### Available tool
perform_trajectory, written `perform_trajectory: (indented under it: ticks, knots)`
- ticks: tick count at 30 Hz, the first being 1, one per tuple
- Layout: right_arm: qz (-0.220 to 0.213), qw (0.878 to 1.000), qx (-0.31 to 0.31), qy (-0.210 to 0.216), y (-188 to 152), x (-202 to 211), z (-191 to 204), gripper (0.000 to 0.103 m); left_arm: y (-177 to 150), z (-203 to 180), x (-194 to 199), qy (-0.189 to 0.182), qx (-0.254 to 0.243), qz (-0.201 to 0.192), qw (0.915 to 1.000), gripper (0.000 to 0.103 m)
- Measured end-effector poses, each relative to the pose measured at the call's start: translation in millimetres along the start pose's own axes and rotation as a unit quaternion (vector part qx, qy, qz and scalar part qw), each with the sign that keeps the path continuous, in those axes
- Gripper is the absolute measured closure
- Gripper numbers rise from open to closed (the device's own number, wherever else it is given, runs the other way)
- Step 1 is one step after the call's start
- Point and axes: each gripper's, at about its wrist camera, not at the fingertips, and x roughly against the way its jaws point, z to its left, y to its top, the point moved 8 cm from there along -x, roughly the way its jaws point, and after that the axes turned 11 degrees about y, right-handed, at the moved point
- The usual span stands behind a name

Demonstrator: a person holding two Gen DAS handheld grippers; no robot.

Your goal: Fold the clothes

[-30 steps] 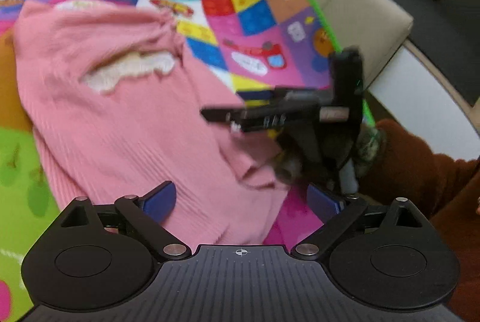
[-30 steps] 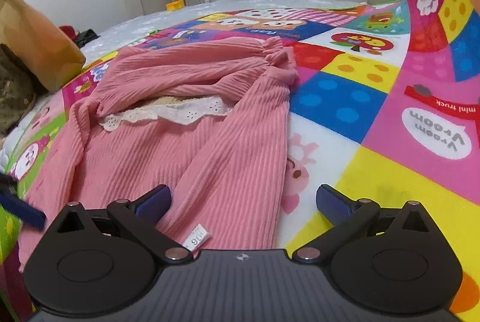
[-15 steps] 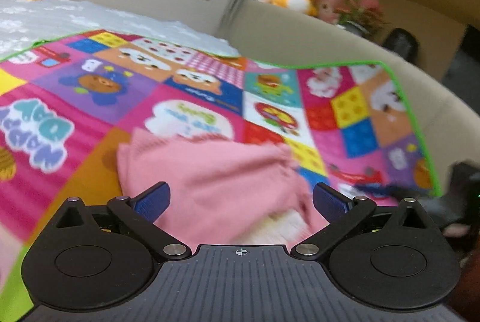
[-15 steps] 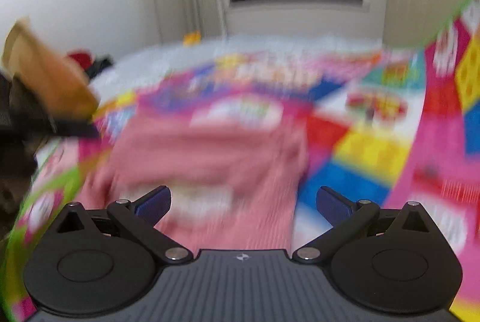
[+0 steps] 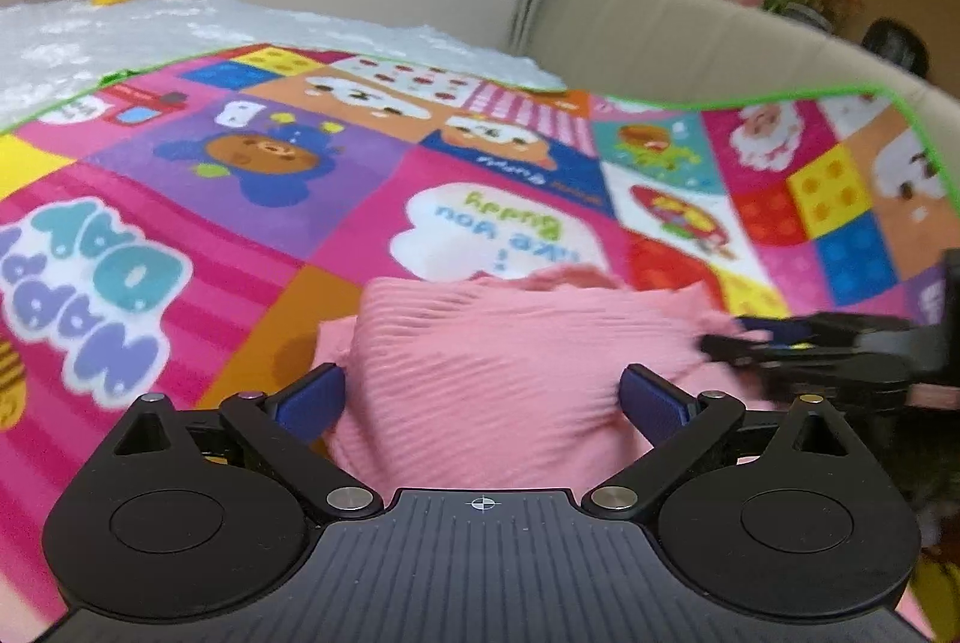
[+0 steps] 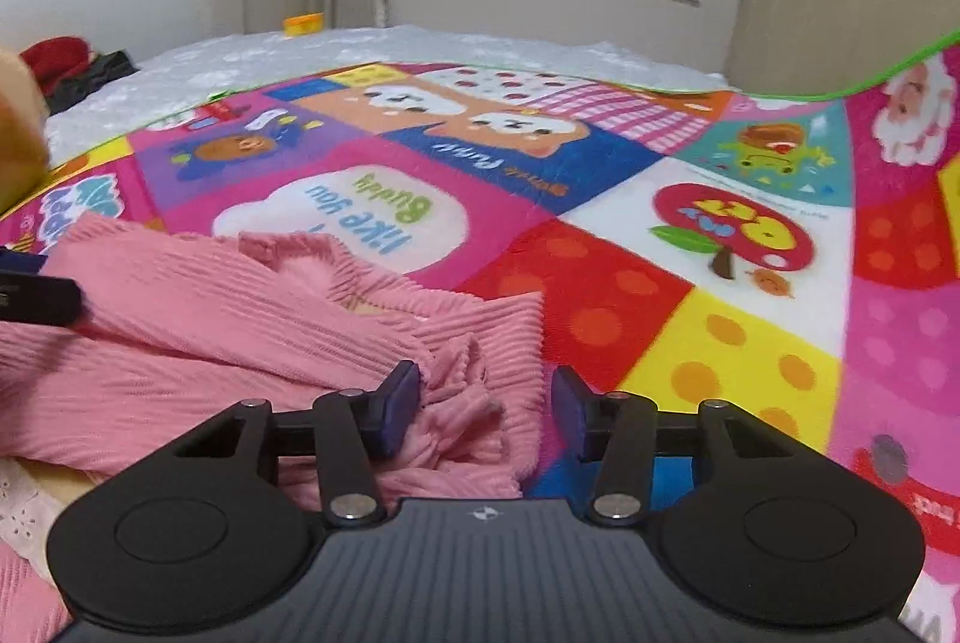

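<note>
Where fingers (image 6: 396,406) gape, pink sweater (image 6: 198,337) between.

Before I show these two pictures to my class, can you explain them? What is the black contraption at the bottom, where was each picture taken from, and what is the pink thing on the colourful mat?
No robot is here. A person holds a hand tool with two fingers in each hand, and a wide-angle camera on each tool looks forward along those fingers. One picture comes from the left gripper, the other from the right gripper; the black shape at the bottom is the tool itself. A pink ribbed top lies on a patchwork play mat, ready to be folded. The left tool's fingers are spread wide over the cloth. The right tool's blue fingers are closer together around a bunched edge of the top, but not yet closed.
</note>
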Motion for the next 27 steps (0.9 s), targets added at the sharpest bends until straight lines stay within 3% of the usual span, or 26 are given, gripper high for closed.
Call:
perform_trajectory:
  ticks: [5, 8, 10, 13, 14, 23, 24, 26, 27]
  knots:
    - [-0.020, 0.999, 0.015, -0.021, 13.3, 17.0, -2.2, 0.049, 9.9, 3.3, -21.3, -0.002, -0.002, 0.008, 1.0000, 0.003]
    - [-0.039, 0.999, 0.020, 0.004, 23.6, 34.3, 3.3, 0.049, 9.5, 4.3, -23.2, 0.000, -0.002, 0.008, 1.0000, 0.003]
    - [-0.022, 0.999, 0.034, 0.017, 16.7, 33.5, 11.0, 0.050, 8.7, 4.1, -22.5, 0.000, -0.004, 0.006, 1.0000, 0.003]
    - [0.029, 0.997, 0.073, 0.001, -9.6, 15.3, 17.6, 0.050, 8.4, 5.2, -23.3, -0.002, -0.001, 0.007, 1.0000, 0.003]
    - [0.028, 0.997, 0.072, 0.000, -14.3, 13.3, 17.3, 0.050, 8.3, 5.5, -23.6, -0.003, -0.001, 0.007, 1.0000, 0.003]
    - [-0.016, 0.997, -0.032, 0.069, 21.8, 23.9, 0.7, 0.050, 6.2, 7.6, -25.5, -0.010, 0.006, 0.002, 0.9999, 0.003]
    - [-0.018, 0.996, -0.046, 0.075, 23.5, 19.3, -2.9, 0.051, 6.0, 7.9, -25.0, -0.011, 0.008, 0.001, 0.9999, 0.003]
    - [-0.003, 0.994, -0.063, 0.084, 19.8, 4.7, -5.3, 0.064, 5.9, 9.2, -23.7, -0.017, 0.014, -0.002, 0.9997, 0.003]
    - [0.007, 0.994, -0.066, 0.086, 17.1, -1.6, -3.7, 0.075, 6.5, 10.5, -22.5, -0.021, 0.020, -0.003, 0.9996, 0.002]
